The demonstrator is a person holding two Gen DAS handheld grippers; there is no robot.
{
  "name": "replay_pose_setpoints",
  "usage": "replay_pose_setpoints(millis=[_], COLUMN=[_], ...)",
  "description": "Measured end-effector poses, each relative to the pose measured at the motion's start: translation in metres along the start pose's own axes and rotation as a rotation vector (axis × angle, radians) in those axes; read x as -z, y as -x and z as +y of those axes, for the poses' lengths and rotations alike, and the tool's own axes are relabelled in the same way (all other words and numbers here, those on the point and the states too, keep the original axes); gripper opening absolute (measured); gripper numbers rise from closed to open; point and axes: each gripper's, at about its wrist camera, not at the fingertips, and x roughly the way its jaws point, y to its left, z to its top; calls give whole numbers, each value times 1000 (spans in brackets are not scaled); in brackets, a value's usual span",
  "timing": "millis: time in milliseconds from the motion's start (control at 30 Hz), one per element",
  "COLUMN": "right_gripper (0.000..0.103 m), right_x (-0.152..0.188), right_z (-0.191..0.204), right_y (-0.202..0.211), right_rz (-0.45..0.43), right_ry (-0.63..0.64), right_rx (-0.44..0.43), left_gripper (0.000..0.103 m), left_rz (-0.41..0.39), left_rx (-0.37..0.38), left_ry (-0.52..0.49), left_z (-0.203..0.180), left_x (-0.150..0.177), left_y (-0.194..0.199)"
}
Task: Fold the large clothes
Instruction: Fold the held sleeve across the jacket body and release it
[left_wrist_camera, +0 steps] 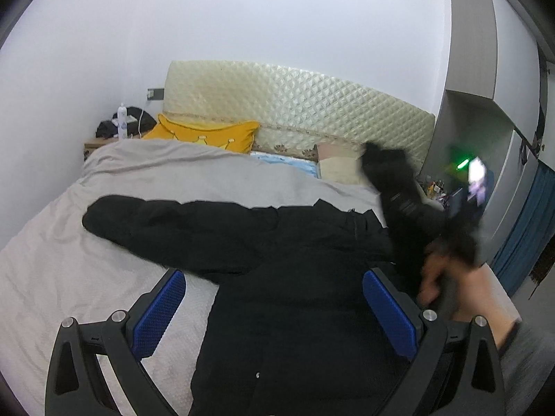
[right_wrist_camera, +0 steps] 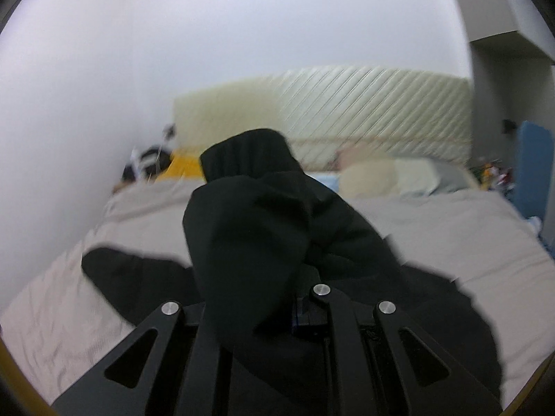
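Left wrist view: left gripper [left_wrist_camera: 274,315] jaws wide apart, empty, over black jacket [left_wrist_camera: 277,277] spread on grey bed cover [left_wrist_camera: 104,242]. Right gripper [right_wrist_camera: 301,308] clamped on jacket sleeve [right_wrist_camera: 249,215], lifted, probably by its cuff. Risk: the loose grip slips mid-swing and the sleeve drops unfolded.

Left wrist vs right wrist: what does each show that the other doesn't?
Left wrist only: the open left claw above the black coat, and a blurred hand lifting a sleeve.
Right wrist only: the right claw shut on that sleeve, close up.
Both: grey bedding, cream headboard, yellow pillow.
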Motion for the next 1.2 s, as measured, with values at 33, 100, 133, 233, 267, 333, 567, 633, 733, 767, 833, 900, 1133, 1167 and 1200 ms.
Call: replay_pose_setpoints(millis=[33, 100, 133, 233, 267, 333, 567, 633, 733, 767, 833, 900, 1133, 1167, 1200], right_gripper=[10, 10, 10, 10, 10, 10, 10, 14, 41, 57, 67, 68, 68, 68, 68], right_x=[10, 38, 49, 77, 85, 94, 94, 94, 93, 93, 92, 90, 79, 78, 76], right_z=[7, 18, 21, 21, 19, 15, 12, 15, 28, 32, 38, 40, 26, 24, 21], right_y=[-10, -38, -49, -81, -87, -99, -111, -106, -98, -93, -82, -72, -15, -7, 6], right_rz=[17, 76, 101, 169, 187, 218, 252, 266, 282, 278, 258, 251, 194, 186, 176], right_ry=[4, 4, -2, -14, -16, -18, -39, -29, 35, 37, 51, 49, 21, 13, 5], right_rx=[-4, -9, -9, -2, 3, 9, 3, 7, 24, 21, 21, 18, -3, -4, -6], left_gripper=[103, 103, 103, 103, 103, 103, 103, 103, 103, 103, 103, 103, 103, 103, 103], left_rz=[9, 26, 32, 50, 56, 61, 103, 110, 103, 102, 102, 102, 69, 66, 63], left_rx=[3, 3, 4, 5, 6, 3, 12, 11, 18, 15, 14, 13, 2, 3, 3], left_ry=[1, 7, 9, 28, 34, 49, 73, 71, 57, 53, 44, 41, 19, 17, 11], left_z=[2, 8, 10, 20, 23, 30, 39, 38, 33, 32, 30, 29, 16, 14, 11], left_x=[2, 5, 6, 11, 11, 13, 18, 19, 20, 21, 22, 22, 19, 19, 20], left_y=[-4, -10, -13, -21, -24, -30, -49, -52, -48, -48, -46, -45, -26, -23, -20])
